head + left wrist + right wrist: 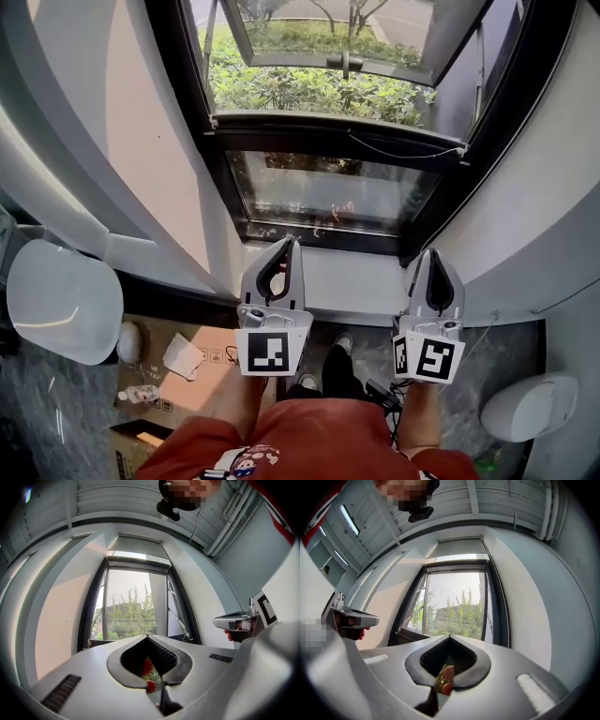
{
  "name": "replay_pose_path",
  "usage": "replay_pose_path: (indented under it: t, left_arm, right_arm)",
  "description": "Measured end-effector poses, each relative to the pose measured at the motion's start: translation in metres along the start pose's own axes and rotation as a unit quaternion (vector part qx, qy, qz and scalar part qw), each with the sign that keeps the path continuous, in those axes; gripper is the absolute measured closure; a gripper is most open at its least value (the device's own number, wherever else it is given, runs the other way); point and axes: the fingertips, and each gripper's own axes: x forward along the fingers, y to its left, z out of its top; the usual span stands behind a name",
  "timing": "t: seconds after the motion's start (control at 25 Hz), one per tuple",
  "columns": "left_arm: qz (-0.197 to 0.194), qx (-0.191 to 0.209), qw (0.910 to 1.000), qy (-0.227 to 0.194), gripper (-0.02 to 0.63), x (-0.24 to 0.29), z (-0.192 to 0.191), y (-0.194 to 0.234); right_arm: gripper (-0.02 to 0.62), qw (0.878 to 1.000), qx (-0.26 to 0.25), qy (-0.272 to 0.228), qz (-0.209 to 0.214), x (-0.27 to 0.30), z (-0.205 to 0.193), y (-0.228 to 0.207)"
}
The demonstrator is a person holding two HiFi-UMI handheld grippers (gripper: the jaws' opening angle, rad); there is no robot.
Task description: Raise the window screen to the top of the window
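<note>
A tall black-framed window stands ahead, its upper sash swung outward over green bushes. In both gripper views a dark bar crosses the opening near its top, under a pale housing. I cannot make out any mesh. My left gripper and right gripper are side by side in front of the white sill, pointing at the window. Both are shut and hold nothing. Neither one touches the frame. Each shows in the other's view, the right gripper and the left gripper.
The window sits in a recess between pale slanted walls. On the floor to the left are a white rounded seat, a cardboard box and a small bottle. Another white rounded object is at the lower right. A thin cord runs along the middle rail.
</note>
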Motion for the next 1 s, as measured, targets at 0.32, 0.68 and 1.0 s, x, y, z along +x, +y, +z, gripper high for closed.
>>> replay_pose_path:
  t: [0.32, 0.68, 1.0]
  left_arm:
    - [0.016, 0.018, 0.9996, -0.012, 0.6, 0.061, -0.005, 0.009]
    - [0.036, 0.027, 0.9988, -0.019, 0.6, 0.145, -0.003, 0.007]
    - [0.048, 0.045, 0.9977, -0.016, 0.6, 0.203, -0.012, -0.002]
  right_arm:
    - [0.586, 1.0, 0.021, -0.021, 0.008, 0.065, -0.022, -0.023]
    - [0.586, 0.999, 0.031, -0.037, 0.021, 0.144, -0.034, -0.063]
    - [0.586, 0.998, 0.031, -0.038, 0.036, 0.191, -0.052, -0.096]
